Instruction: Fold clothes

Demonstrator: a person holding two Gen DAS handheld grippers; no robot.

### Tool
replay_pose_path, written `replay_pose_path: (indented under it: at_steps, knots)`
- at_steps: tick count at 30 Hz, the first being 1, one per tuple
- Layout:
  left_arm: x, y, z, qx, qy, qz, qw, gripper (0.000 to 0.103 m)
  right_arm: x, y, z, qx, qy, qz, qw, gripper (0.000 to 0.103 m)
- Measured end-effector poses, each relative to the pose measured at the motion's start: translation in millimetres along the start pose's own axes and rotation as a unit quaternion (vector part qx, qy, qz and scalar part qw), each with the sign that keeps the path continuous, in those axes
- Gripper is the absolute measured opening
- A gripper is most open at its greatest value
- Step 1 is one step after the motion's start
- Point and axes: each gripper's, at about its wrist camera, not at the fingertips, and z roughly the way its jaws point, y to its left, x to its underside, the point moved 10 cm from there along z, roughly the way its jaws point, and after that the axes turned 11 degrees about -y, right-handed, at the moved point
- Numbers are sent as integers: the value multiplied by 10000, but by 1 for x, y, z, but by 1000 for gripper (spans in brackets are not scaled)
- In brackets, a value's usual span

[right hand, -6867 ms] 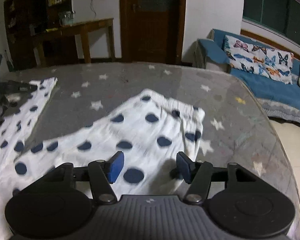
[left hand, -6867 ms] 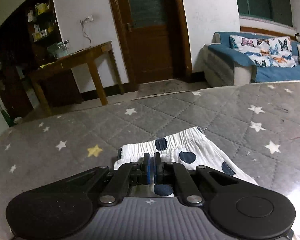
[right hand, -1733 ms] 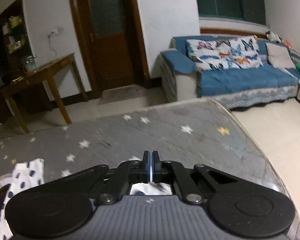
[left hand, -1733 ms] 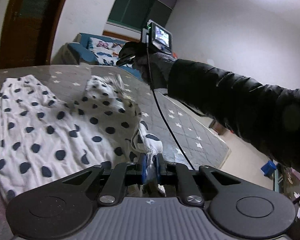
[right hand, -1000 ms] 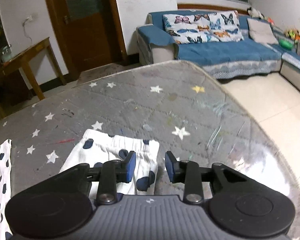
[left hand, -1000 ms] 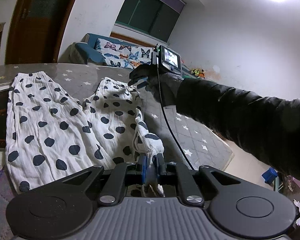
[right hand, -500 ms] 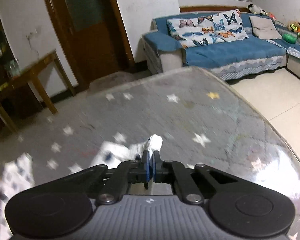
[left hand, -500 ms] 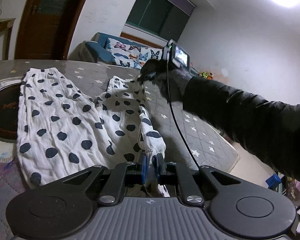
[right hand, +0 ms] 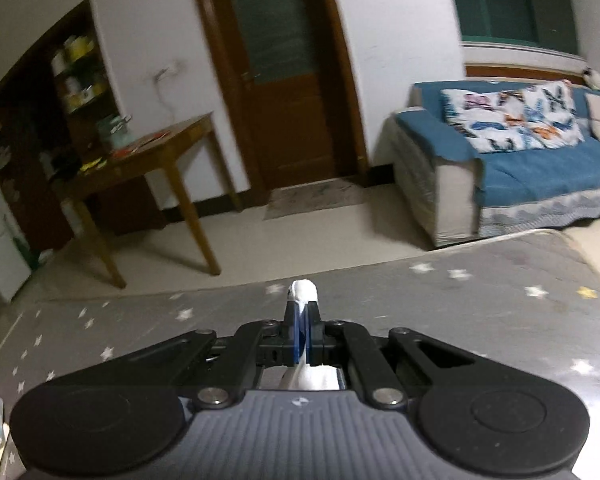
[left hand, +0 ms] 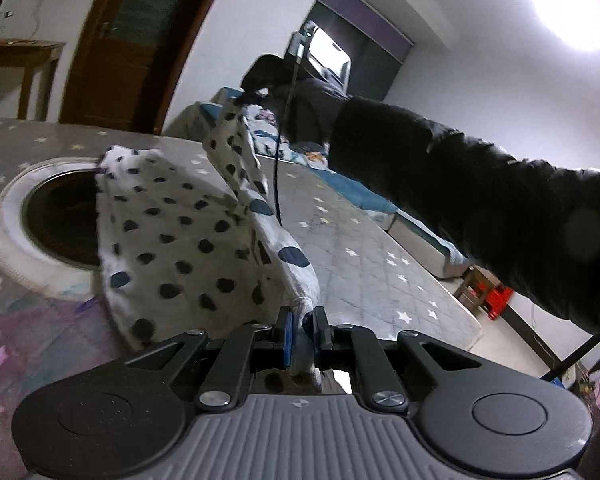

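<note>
Cotton, thin and limp: the white trousers with dark blue polka dots (left hand: 188, 248) drape and sag wherever nothing holds them, so they look light, soft and in no way fragile, though loose cloth can slide out of a shallow pinch. Hems, the waistband and corners give the surest hold, since the doubled cloth there bunches between the pads. The left hand-held gripper (left hand: 300, 330) is clenched on a gathered white edge at the near end, and the right hand-held gripper (right hand: 302, 334) is clamped on another corner, a white nub poking out past its fingertips. In the left wrist view that far corner hangs lifted above the grey star-printed quilted surface (left hand: 364, 264), with 1 leg rising in a taut strip towards the person's black-gloved hand (left hand: 268, 76), while the rest lies spread on the surface. Part of the cloth overlaps a round white-rimmed dark ring (left hand: 32, 216) set in the surface, whose edge could catch a dragged hem. A thin black cable (left hand: 278, 152) dangles across the raised leg. The black sleeve (left hand: 480, 188) crosses the right side; the wooden side table (right hand: 140, 160) and blue sofa (right hand: 520, 172) stand well apart.
</note>
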Motion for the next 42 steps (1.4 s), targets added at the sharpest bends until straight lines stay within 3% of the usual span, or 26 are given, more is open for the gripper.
replay_pose_path:
  at_steps: [9, 17, 24, 27, 31, 36, 42]
  knots:
    - [6, 30, -22, -333, -33, -318, 9989, 10, 43, 103, 44, -240, 364, -563, 9975, 2]
    - [12, 36, -25, -469, 73, -324, 9983, 11, 74, 166, 47, -1067, 720, -742, 9889, 9]
    - [17, 34, -23, -578, 179, -264, 9978, 14, 57, 165, 6, -1324, 662, -1275, 9807, 12]
    - [19, 34, -23, -630, 197, -258, 9975, 19, 50, 156, -20, -1390, 631, -1468, 9773, 29]
    - [22, 35, -22, -736, 248, -288, 9966, 33, 48, 141, -54, -1421, 603, -1813, 9712, 34]
    - [22, 40, -22, -898, 228, -393, 9949, 41, 65, 118, -112, -1640, 616, -2177, 9602, 45]
    - [22, 45, -20, -991, 282, -715, 9921, 41, 120, 104, -189, -2002, 769, -2806, 9356, 50]
